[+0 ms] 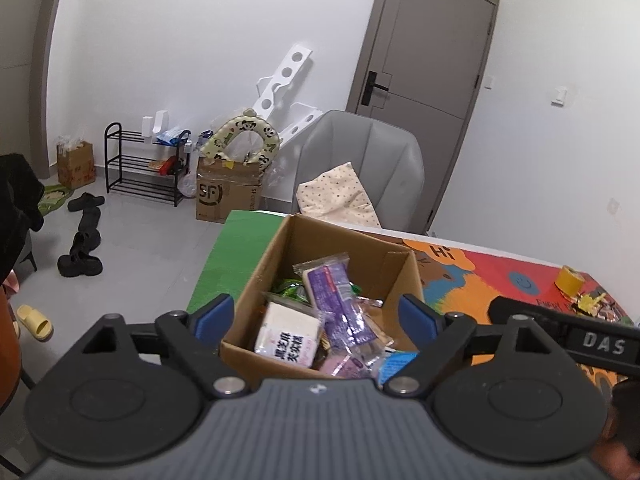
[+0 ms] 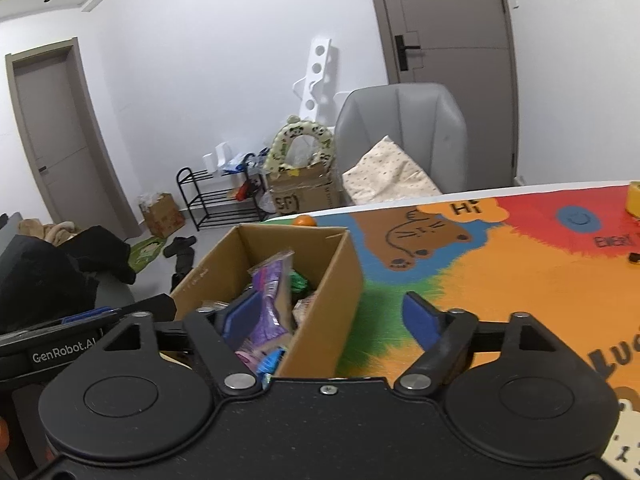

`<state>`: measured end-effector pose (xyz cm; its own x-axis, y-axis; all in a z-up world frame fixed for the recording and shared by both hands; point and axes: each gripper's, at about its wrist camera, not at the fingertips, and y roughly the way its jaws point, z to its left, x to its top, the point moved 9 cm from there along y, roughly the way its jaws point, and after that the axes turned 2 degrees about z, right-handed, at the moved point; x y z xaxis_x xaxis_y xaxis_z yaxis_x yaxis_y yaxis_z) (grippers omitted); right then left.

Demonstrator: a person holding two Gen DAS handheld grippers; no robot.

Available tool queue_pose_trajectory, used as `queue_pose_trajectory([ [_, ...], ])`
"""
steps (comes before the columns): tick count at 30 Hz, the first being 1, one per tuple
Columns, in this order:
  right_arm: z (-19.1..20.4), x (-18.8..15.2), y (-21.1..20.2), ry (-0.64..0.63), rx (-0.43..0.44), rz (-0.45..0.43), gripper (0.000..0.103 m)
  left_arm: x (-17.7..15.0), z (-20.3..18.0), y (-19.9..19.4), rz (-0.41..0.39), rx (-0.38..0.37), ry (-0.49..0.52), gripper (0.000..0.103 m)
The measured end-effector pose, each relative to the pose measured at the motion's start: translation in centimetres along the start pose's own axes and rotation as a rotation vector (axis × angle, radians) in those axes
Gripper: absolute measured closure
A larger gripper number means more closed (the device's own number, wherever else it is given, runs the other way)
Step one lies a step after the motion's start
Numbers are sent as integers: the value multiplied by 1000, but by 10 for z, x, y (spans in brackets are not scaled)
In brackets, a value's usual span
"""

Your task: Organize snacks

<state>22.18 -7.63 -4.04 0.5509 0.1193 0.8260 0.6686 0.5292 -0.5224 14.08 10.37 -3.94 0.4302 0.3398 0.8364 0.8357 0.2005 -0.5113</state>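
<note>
An open cardboard box point(image 1: 256, 276) stands on the colourful table mat and holds several snack packets. A purple packet point(image 1: 336, 300) leans upright in it, beside a white packet with black characters point(image 1: 286, 336), a green packet point(image 1: 290, 290) and a blue one point(image 1: 396, 364). My left gripper point(image 1: 316, 312) is open above the box's near end, with no packet between its blue pads. My right gripper point(image 2: 328, 316) is open too. Its left finger is inside the box next to the purple packet point(image 2: 272, 300), its right finger over the mat, and the box wall point(image 2: 332, 300) runs between them.
A yellow tape roll point(image 1: 570, 280) and small items lie at the mat's far right. An orange fruit point(image 2: 305, 221) sits behind the box. A grey chair point(image 1: 360, 160) with a spotted cushion stands beyond the table. Each gripper's body shows at the edge of the other's view.
</note>
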Motion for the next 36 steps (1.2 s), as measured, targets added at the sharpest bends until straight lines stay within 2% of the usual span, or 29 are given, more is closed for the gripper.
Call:
queue_pose_trajectory([
  [3,-12,-2,-10,15,-24,-14,6,-4,-10,1,13,-1,25,9],
  [10,-42,-9,-29,71,-58,-12,0,-14,-39,-2,25,-35,87,8],
  [24,-89,-28,-71,126,-130,-31,0,-30,-82,-15,59,-91,158,4],
  [36,-132,-42,-106,175,-168,-50,0,-41,-107,-23,91,-100,220,4],
])
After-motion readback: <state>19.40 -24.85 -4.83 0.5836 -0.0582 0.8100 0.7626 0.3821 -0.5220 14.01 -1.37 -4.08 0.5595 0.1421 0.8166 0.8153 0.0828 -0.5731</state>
